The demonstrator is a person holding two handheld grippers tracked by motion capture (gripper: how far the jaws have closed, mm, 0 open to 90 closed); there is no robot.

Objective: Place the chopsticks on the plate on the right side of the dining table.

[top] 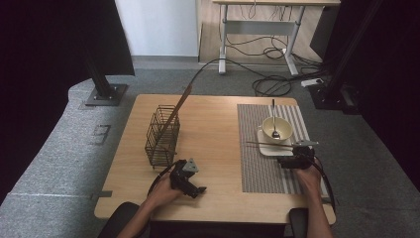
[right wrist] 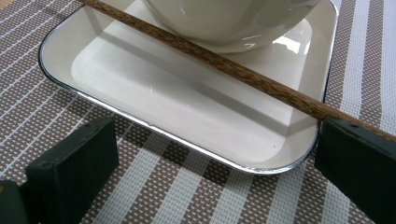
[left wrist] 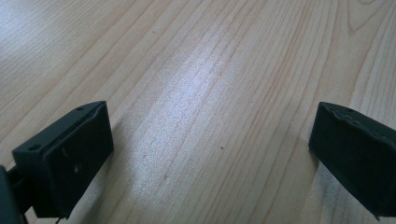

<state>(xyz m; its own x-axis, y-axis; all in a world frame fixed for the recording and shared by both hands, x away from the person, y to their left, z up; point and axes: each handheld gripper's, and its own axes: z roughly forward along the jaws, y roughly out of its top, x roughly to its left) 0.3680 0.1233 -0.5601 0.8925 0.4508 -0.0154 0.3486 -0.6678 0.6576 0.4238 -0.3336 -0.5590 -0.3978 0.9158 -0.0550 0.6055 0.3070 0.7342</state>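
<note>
A brown chopstick (right wrist: pixel 224 65) lies slantwise across a white dark-rimmed tray (right wrist: pixel 154 126), in front of the cream bowl (right wrist: pixel 224 18) that stands on the tray. My right gripper (right wrist: pixel 215 172) is open at the tray's near rim, its jaws wide apart over the striped placemat (right wrist: pixel 154 191). The chopstick's end passes just above the right jaw, with nothing between the jaws. In the high view the chopstick (top: pixel 267 144) lies beside the bowl (top: pixel 275 127), which holds a spoon (top: pixel 274 119). My left gripper (top: pixel 198 188) rests open on bare wood (left wrist: pixel 210 93), holding nothing.
A black wire basket (top: pixel 162 136) stands left of centre on the wooden table (top: pixel 213 124), with another brown stick (top: pixel 179 105) leaning out of it. The placemat (top: pixel 262 171) covers the table's right side. Black stands, a desk and cables sit on the floor beyond.
</note>
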